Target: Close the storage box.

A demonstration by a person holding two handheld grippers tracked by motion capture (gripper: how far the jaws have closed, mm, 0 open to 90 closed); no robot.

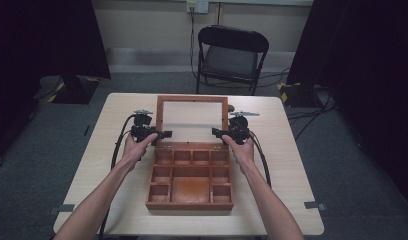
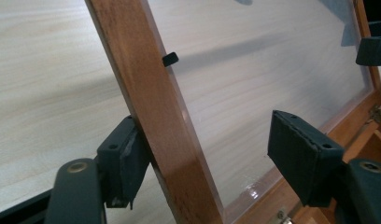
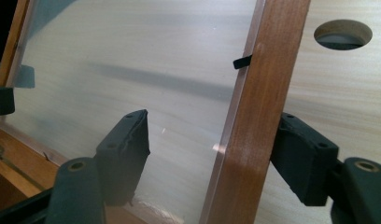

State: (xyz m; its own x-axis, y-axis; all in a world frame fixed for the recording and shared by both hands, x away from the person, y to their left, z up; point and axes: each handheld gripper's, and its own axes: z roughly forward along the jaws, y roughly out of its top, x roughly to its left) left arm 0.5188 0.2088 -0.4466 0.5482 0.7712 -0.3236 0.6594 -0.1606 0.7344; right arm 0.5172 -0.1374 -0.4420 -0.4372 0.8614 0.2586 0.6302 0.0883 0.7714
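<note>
Behind box (image 1: 190, 177), lid (image 1: 192, 120) tilted up, long axis crosswise.

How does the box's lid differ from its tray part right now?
The lid stands raised at the hinge, while the tray lies flat on the table. The lid is a wooden frame around one clear pane, while the tray is split into many small compartments. The lid has a gripper at each side rail, left gripper and right gripper; the tray has none on it. Both are the same reddish-brown wood.
</note>
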